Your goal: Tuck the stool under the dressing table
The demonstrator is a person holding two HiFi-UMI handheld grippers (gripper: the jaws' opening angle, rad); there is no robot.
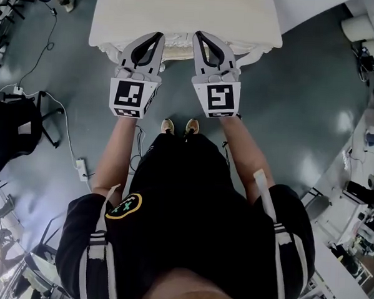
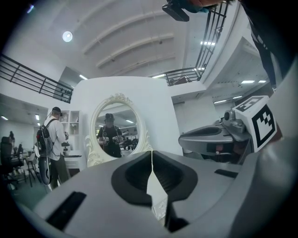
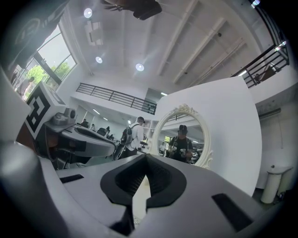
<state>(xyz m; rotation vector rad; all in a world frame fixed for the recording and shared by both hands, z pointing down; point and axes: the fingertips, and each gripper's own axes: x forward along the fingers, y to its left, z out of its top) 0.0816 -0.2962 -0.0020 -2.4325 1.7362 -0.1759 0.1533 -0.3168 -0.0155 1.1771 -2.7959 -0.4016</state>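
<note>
The white dressing table stands at the top of the head view, its oval mirror facing both gripper views. My left gripper and right gripper are held level side by side at the table's front edge, both shut with nothing between the jaws. In the left gripper view the left gripper's jaws meet in a thin line; the right gripper's jaws meet the same way in the right gripper view. A strip of cream carved trim shows between the grippers; I cannot tell whether it is the stool or the table's apron.
A black chair stands at the left, with a power strip and cables on the grey floor. Cluttered desks line the right side. A person with a backpack stands left of the mirror. A white bin sits right of the table.
</note>
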